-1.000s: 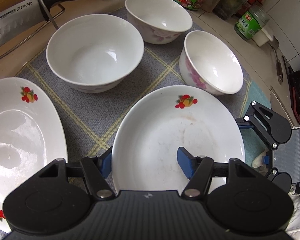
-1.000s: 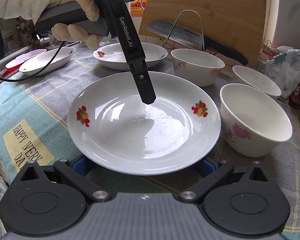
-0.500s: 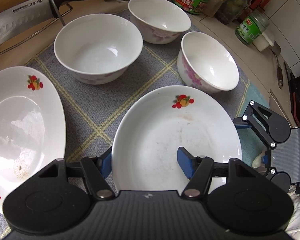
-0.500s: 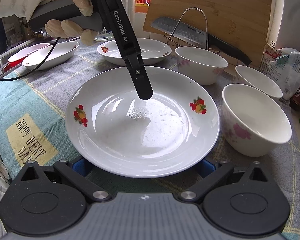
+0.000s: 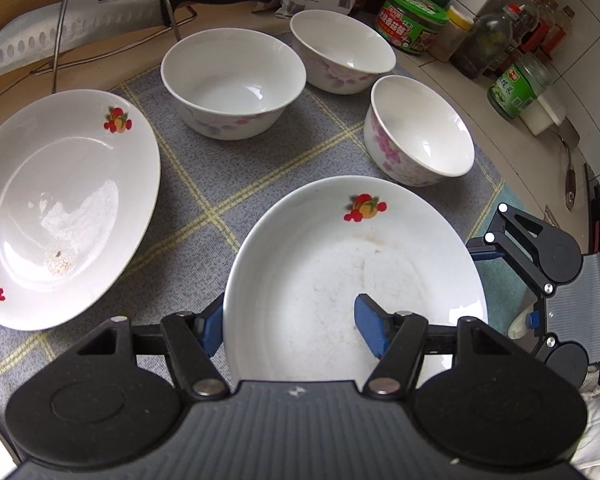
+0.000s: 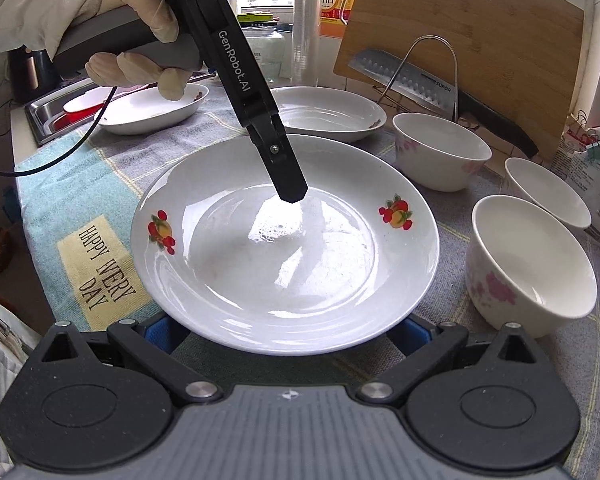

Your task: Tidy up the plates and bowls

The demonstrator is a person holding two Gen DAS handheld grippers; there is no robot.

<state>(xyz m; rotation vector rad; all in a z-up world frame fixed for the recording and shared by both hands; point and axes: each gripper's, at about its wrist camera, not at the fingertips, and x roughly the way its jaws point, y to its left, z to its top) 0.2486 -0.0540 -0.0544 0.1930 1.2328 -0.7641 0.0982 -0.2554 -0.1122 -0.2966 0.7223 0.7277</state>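
A white plate with fruit prints (image 5: 340,264) (image 6: 284,264) lies over the checked cloth. My left gripper (image 5: 288,316) is shut on its rim, one blue pad inside the dish and the other outside below the rim. In the right wrist view its upper finger (image 6: 284,176) reaches down into the plate. My right gripper (image 6: 284,330) has its jaws wide apart, with the plate's near edge above them. A second fruit-print plate (image 5: 60,208) (image 6: 324,112) lies beyond. Three white flowered bowls (image 5: 232,76) (image 5: 342,48) (image 5: 420,132) stand apart on the cloth.
A third plate (image 6: 152,108) lies by the sink at the far left. A cleaver in a wire rack (image 6: 416,80) leans on a wooden board (image 6: 480,32). Jars and bottles (image 5: 412,20) line the tiled wall. A gloved hand (image 6: 132,28) holds the left gripper.
The left gripper kept its hold on the plate and shifted with it; in its view the second plate and the bowls slid right. The right gripper stayed under the plate's near edge.
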